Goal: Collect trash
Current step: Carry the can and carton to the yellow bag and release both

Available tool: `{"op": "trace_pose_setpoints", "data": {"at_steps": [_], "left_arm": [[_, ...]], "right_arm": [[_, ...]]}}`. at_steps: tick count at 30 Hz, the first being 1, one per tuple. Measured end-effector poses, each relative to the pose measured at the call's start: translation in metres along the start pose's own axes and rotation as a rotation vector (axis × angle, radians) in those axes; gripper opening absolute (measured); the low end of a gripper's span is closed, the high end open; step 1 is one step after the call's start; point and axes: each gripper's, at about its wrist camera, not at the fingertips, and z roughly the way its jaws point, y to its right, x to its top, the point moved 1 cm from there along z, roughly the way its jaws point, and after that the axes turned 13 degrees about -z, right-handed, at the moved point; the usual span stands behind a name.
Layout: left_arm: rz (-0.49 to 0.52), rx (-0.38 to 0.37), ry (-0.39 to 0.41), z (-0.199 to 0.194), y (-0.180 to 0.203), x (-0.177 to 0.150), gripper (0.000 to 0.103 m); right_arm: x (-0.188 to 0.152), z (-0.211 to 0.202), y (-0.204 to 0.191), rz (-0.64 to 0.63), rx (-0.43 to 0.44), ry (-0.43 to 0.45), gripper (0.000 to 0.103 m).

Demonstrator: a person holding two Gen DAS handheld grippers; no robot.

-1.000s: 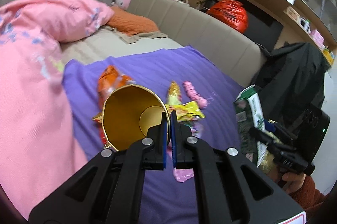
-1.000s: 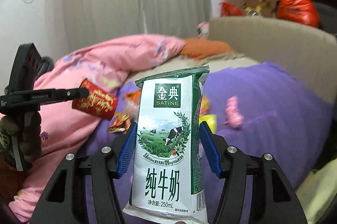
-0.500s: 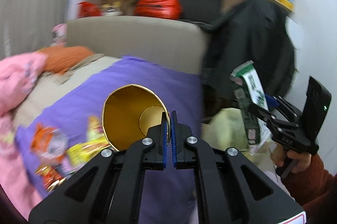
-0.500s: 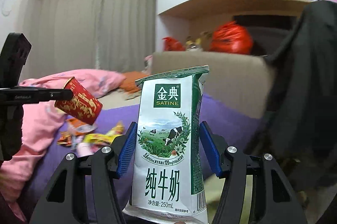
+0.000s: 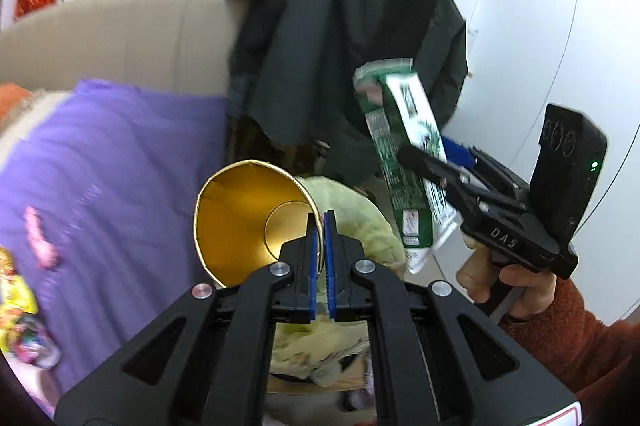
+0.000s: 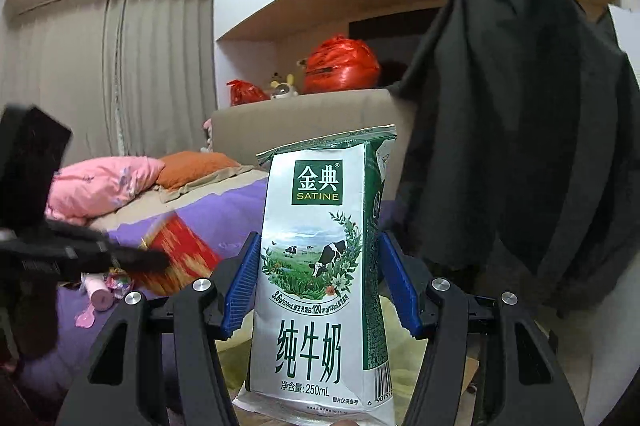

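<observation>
My left gripper (image 5: 319,226) is shut on the rim of a paper cup (image 5: 244,218), gold inside and red outside; the cup shows red in the right wrist view (image 6: 180,254). My right gripper (image 6: 318,266) is shut on a green and white milk carton (image 6: 320,266), held upright; it also shows in the left wrist view (image 5: 404,154). Both are held in the air past the bed's edge, above a yellow-green bag (image 5: 360,226) low down. Several wrappers (image 5: 16,302) lie on the purple blanket (image 5: 100,166).
A black coat (image 5: 348,10) hangs to the right of the beige headboard (image 5: 120,38). Red bags (image 6: 340,66) sit on the shelf behind it. A pink quilt (image 6: 104,186) and an orange pillow (image 6: 192,166) lie on the bed. A white wall (image 5: 540,26) is at the right.
Both grippers have swung right, away from the bed toward the coat and the yellow-green bag, still holding the cup and the carton. The wrappers have slid to the left edge.
</observation>
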Motion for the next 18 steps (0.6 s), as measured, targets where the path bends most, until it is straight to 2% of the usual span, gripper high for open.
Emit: {"op": "trace_pose_setpoints", "data": {"at_steps": [6, 9, 14, 18], "left_arm": [[-0.036, 0.025, -0.131, 0.067, -0.009, -0.019, 0.003], [-0.035, 0.049, -0.182, 0.086, -0.014, -0.036, 0.003], [-0.039, 0.094, -0.214, 0.097, -0.032, -0.054, 0.003], [-0.038, 0.105, -0.214, 0.095, -0.039, -0.059, 0.004]], "right_arm": [[-0.013, 0.032, 0.009, 0.065, 0.008, 0.011, 0.056], [-0.022, 0.047, 0.01, 0.069, 0.015, -0.014, 0.056], [-0.051, 0.068, 0.013, 0.137, 0.058, -0.094, 0.056], [-0.069, 0.066, 0.008, 0.151, 0.082, -0.132, 0.056]]}}
